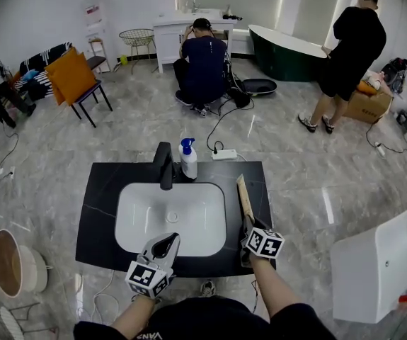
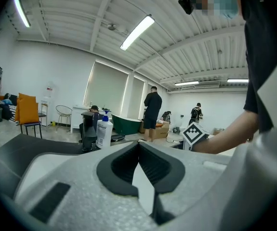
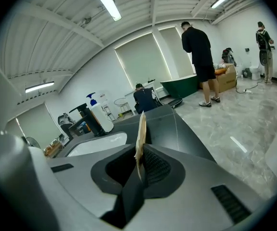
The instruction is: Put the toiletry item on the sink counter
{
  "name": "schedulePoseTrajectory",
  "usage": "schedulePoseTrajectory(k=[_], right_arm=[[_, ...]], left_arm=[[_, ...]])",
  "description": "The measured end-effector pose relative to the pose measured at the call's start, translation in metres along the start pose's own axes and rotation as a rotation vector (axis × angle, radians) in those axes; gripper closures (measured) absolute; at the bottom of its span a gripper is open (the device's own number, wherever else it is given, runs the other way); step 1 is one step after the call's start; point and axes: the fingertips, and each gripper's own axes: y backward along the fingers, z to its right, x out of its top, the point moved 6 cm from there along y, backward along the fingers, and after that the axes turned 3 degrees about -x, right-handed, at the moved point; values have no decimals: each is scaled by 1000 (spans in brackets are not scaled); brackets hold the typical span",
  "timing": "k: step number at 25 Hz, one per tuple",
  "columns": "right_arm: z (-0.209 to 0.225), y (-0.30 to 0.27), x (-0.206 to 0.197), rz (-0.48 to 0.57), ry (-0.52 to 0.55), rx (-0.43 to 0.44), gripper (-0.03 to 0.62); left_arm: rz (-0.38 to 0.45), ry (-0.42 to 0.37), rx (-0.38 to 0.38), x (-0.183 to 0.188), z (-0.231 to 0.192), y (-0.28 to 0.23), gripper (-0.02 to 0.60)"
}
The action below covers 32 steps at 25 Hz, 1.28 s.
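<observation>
Your right gripper is clamped on a flat tan toiletry item. The item points away from you along the right edge of the black desk, beside the white basin. Your left gripper is closed on nothing, at the desk's front edge.

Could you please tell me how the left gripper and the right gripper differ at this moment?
The right gripper has its fingers clamped on a thin tan strip that sticks out ahead of it. The left gripper has its fingers together with nothing between them. The left gripper is over the front edge of the white basin, and the right gripper is over the dark counter beside the basin. Both are shut.
</observation>
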Motion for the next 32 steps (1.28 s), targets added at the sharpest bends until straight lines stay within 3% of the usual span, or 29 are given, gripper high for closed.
schedulePoseTrajectory(k=[10, 18, 32], right_arm=[[-2, -50, 10, -109, 29, 49, 549], [5, -61, 12, -133, 74, -46, 535], [12, -57, 25, -86, 150, -118, 389]], left_arm=[[-50, -14, 34, -4, -7, 3, 574], [-53, -2, 62, -5, -16, 9, 574], [-61, 9, 32, -5, -20, 0, 574]])
